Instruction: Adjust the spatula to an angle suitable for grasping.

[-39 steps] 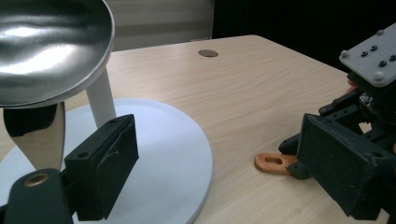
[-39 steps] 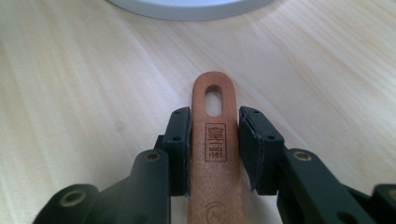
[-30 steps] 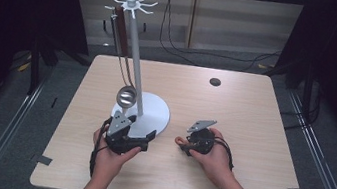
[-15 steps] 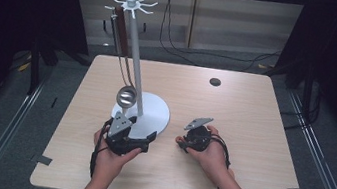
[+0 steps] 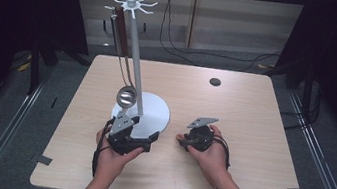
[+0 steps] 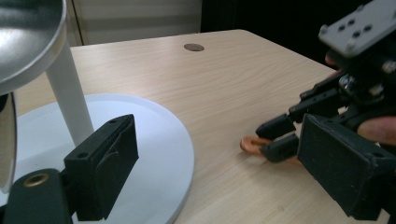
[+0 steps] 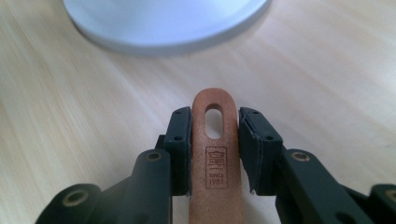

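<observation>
Right gripper (image 7: 215, 140): our jaws have just been closing and now seem to clamp the handle (image 7: 215, 154).
Handle: on the table (image 5: 254, 117), right of the stand (image 5: 153, 115).
Left gripper (image 6: 205, 172): jaws wide apart, empty, over the stand's near edge.

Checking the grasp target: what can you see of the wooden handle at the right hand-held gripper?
The wooden handle looks like reddish-brown wood, flat, with a rounded end pierced by an oblong hanging slot and a small stamped mark below it. It lies flat on the table, its end pointing toward the stand's white base. The right hand-held gripper has just been closing; its pads sit against both edges. The rest is hidden.
</observation>
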`<control>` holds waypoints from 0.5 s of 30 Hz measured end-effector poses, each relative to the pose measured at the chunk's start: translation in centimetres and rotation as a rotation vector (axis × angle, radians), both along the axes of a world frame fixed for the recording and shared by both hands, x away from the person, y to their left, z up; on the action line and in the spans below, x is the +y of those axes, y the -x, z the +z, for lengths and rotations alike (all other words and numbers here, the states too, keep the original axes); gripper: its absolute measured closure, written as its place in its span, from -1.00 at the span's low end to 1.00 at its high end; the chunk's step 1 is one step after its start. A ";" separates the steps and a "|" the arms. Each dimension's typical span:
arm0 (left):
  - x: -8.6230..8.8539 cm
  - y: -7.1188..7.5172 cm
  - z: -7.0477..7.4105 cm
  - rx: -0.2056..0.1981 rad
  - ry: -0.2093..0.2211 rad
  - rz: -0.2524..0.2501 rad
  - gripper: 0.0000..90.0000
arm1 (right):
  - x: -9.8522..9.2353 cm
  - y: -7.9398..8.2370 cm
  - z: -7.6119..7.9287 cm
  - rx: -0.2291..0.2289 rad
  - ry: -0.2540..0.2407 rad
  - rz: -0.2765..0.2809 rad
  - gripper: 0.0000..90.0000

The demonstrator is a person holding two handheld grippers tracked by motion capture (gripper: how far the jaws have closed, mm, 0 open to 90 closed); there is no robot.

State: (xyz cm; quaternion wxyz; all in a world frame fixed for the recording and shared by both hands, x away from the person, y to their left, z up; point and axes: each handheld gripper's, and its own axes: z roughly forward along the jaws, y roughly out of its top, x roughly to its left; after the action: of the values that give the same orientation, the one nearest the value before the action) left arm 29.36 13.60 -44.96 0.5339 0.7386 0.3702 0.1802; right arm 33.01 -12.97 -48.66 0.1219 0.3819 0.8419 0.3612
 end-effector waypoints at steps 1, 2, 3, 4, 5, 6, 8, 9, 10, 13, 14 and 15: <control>-0.1 0.0 0.0 0.003 0.011 -0.005 -0.74 | -0.5 0.1 0.8 -0.016 -0.056 -0.032 0.48; -0.3 0.1 0.1 0.006 0.015 -0.010 -0.75 | -0.9 0.1 1.2 -0.034 -0.088 -0.038 0.48; -0.4 0.2 0.2 0.010 0.014 -0.012 -0.75 | -1.2 0.3 1.5 -0.048 -0.116 -0.050 0.48; -0.5 0.2 0.2 0.012 0.024 -0.020 -0.75 | -1.5 0.4 1.9 -0.061 -0.134 -0.066 0.48; -0.6 0.3 0.2 0.012 0.026 -0.014 -0.74 | -2.0 0.4 2.2 -0.075 -0.155 -0.074 0.48; -0.6 0.3 0.3 0.011 0.030 -0.024 -0.74 | -2.4 0.5 2.5 -0.087 -0.178 -0.091 0.49; -0.8 0.3 0.3 0.014 0.040 -0.026 -0.73 | -2.8 0.5 2.8 -0.098 -0.201 -0.102 0.49; -0.9 0.3 0.3 0.018 0.050 -0.024 -0.73 | -3.2 0.6 3.1 -0.110 -0.222 -0.112 0.49; -0.9 0.3 0.4 0.018 0.054 -0.029 -0.71 | -3.9 0.7 3.6 -0.134 -0.262 -0.131 0.49; -1.7 0.2 0.4 0.024 0.074 -0.064 -0.66 | -4.5 1.0 4.6 -0.168 -0.312 -0.141 0.49; -1.7 0.2 0.4 0.024 0.074 -0.064 -0.64 | -4.5 1.0 4.6 -0.168 -0.312 -0.141 0.49; -2.0 0.2 0.4 0.026 0.086 -0.071 -0.63 | -4.7 1.2 5.2 -0.189 -0.333 -0.141 0.49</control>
State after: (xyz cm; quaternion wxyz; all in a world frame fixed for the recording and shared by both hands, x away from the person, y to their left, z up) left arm 29.18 11.58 -44.52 0.5663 0.7299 0.3581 0.1354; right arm 31.78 -17.71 -43.47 0.1606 0.4193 0.7264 0.5204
